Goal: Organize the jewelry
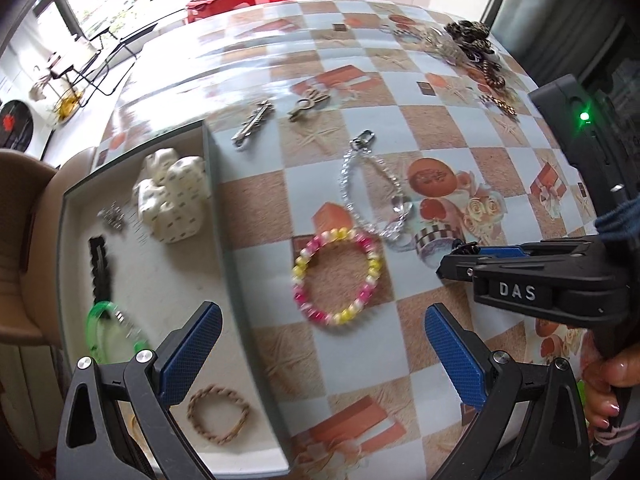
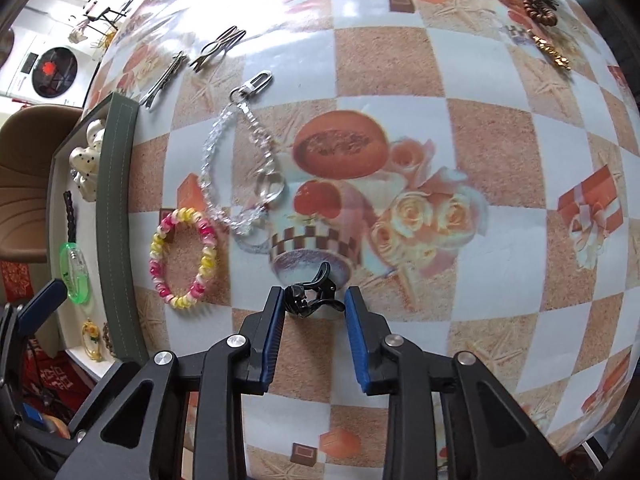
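A pink, yellow and white bead bracelet (image 1: 338, 278) lies on the tablecloth, just right of the grey-green tray (image 1: 218, 184); it also shows in the right wrist view (image 2: 184, 254). My left gripper (image 1: 322, 344) is open above and just short of it. A clear crystal chain (image 1: 374, 190) with a clasp lies behind it. My right gripper (image 2: 314, 306) is shut on a small black claw clip (image 2: 314, 296), held above the table. The tray holds a white dotted claw clip (image 1: 170, 196), a black hair clip (image 1: 100, 272), a green bangle (image 1: 106, 334) and a braided tan ring (image 1: 218, 414).
Two metal hair clips (image 1: 254, 122) (image 1: 308, 104) lie behind the tray. A pile of jewelry (image 1: 470, 44) sits at the far right corner, with a gold piece (image 2: 552, 54) near it. A brown chair (image 1: 24, 216) stands left of the table.
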The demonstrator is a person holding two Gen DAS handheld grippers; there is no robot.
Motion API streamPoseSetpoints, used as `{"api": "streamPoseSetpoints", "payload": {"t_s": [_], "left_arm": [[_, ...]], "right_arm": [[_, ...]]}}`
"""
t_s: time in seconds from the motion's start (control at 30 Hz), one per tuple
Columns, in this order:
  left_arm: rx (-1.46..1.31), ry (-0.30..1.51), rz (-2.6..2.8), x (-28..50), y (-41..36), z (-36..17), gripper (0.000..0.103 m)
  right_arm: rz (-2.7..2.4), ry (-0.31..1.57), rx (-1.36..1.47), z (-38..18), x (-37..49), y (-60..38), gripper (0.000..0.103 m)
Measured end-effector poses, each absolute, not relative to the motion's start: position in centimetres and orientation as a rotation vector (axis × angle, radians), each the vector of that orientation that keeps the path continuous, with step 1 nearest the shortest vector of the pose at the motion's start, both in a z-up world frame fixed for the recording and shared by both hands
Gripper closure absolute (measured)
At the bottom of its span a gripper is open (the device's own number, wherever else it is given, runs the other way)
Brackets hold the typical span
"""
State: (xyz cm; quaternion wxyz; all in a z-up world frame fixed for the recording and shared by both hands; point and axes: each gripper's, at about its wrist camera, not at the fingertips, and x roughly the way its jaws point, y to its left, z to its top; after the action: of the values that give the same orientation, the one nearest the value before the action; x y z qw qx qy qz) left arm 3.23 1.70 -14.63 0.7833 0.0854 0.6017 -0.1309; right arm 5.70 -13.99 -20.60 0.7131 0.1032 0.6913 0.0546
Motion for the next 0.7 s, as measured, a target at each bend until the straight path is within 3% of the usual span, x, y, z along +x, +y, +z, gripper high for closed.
{"api": "streamPoseSetpoints", "payload": {"t_s": [0.63, 0.7], "left_arm": [[0.219, 1.43, -0.276, 7.2, -0.8, -21.5, 0.0], [0.229, 1.424, -0.292, 7.2, -0.9, -21.3, 0.005]], "right_arm": [[0.121, 1.531, 0.268, -20.4, 5.3, -18.4, 0.07], [0.124, 1.531, 0.269, -20.5, 5.4, -18.0, 0.07]]}}
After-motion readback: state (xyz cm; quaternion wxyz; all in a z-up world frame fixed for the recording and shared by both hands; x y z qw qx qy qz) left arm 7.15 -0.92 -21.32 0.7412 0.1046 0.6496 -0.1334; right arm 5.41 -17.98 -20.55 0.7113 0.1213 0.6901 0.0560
